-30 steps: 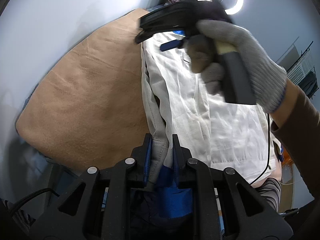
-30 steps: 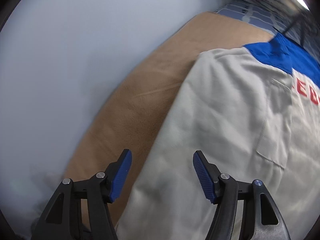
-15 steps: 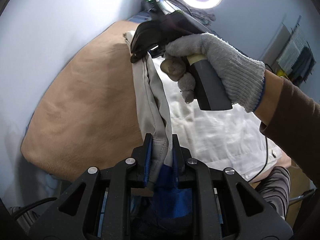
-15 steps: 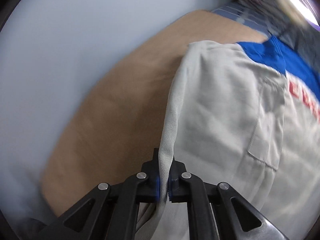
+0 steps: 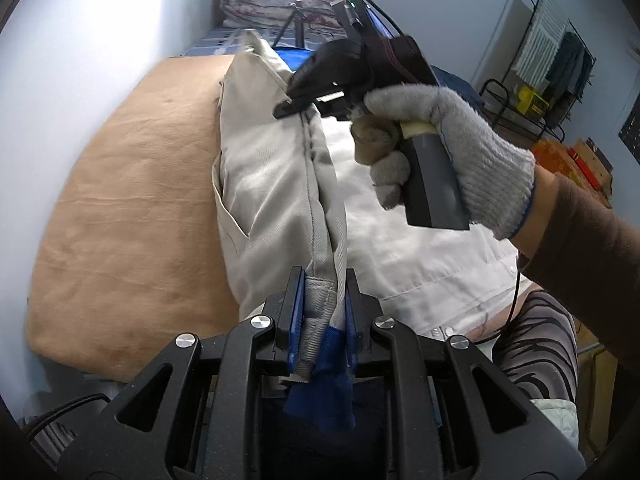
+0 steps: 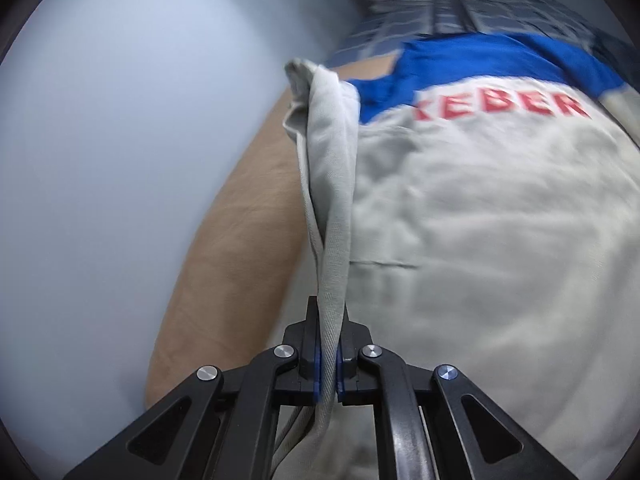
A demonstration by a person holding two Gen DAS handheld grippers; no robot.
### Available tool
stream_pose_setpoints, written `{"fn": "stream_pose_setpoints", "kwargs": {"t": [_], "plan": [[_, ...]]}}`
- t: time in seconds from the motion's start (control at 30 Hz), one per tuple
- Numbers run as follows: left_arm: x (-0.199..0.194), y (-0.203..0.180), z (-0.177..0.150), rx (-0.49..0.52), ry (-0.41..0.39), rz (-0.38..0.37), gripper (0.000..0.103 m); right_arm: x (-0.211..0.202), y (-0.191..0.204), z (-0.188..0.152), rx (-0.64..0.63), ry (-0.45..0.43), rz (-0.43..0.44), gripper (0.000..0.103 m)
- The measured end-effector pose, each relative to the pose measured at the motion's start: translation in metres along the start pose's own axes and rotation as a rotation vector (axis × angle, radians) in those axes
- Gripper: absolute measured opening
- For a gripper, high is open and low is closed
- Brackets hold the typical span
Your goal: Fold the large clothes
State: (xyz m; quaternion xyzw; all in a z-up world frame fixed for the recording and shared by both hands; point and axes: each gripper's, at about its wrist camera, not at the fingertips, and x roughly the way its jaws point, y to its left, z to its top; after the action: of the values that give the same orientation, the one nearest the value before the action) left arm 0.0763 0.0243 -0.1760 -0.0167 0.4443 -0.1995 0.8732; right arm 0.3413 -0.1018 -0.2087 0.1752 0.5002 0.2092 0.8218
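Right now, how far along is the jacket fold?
Done: the beige jacket lies spread on the tan blanket, back lettering up. In hand: left gripper and right gripper both pinch its long side edge, lifted off the blanket toward the middle. Left: lay that edge down, then fold the other side and the length; no fold looks finished yet.

Beige jacket (image 5: 276, 184) (blue-trimmed), edge lifted
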Motion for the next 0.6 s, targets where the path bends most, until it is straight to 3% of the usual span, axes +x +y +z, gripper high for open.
{"fn": "stream_pose_setpoints", "kwargs": {"t": [0.07,0.2,0.27,0.43,0.6], "plan": [[0.002,-0.003,-0.001,-0.009,0.01,-0.017,0.017,0.002,-0.024,0.002,0.024,0.005,-0.005,0.002],[-0.009,0.007,-0.003,-0.087,0.036,-0.163,0.022,0.007,-0.046,-0.002,0.039,0.02,-0.045,0.002],[-0.021,0.017,-0.008,-0.112,0.029,-0.191,0.022,0.009,-0.054,-0.003,0.049,0.025,-0.061,0.002],[-0.043,0.055,-0.016,-0.165,0.022,-0.155,0.022,0.006,-0.061,-0.006,0.04,0.028,-0.099,0.002],[-0.029,0.066,-0.011,-0.176,0.024,-0.106,0.022,0.002,-0.068,-0.013,0.022,0.051,-0.109,0.003]]}}
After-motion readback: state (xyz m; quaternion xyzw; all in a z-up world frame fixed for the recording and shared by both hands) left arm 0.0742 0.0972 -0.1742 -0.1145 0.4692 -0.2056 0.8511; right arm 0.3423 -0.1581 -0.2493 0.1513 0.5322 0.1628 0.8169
